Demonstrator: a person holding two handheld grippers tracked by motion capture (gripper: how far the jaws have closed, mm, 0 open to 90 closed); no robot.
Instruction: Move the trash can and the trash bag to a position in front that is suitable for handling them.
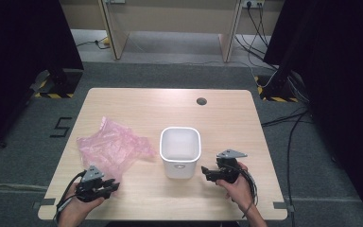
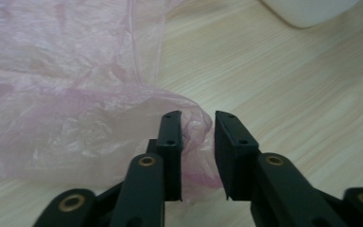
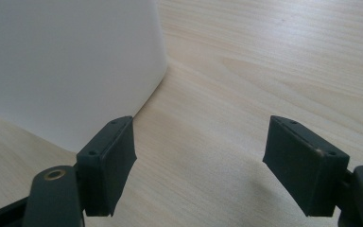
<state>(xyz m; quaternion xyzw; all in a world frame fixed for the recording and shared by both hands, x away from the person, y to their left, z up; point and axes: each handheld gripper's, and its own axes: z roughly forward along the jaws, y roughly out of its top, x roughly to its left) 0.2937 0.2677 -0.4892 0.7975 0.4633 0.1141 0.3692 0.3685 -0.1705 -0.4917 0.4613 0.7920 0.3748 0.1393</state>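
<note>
At lower left of the high view, the left claw (image 1: 109, 188) hides the near corner of the pink plastic bag (image 1: 113, 146); in the left gripper view its jaws stand narrowly apart with a fold of bag film (image 2: 196, 142) between them, whether the pads press on it is hard to tell. Crumpled flat on the surface (image 1: 227, 113), the bag runs its long axis from lower left toward upper centre. Just right of it stands a white bin (image 1: 180, 150), upright, mouth up. Right claw (image 1: 207, 173) rests open and empty beside the bin wall (image 3: 66, 61).
</note>
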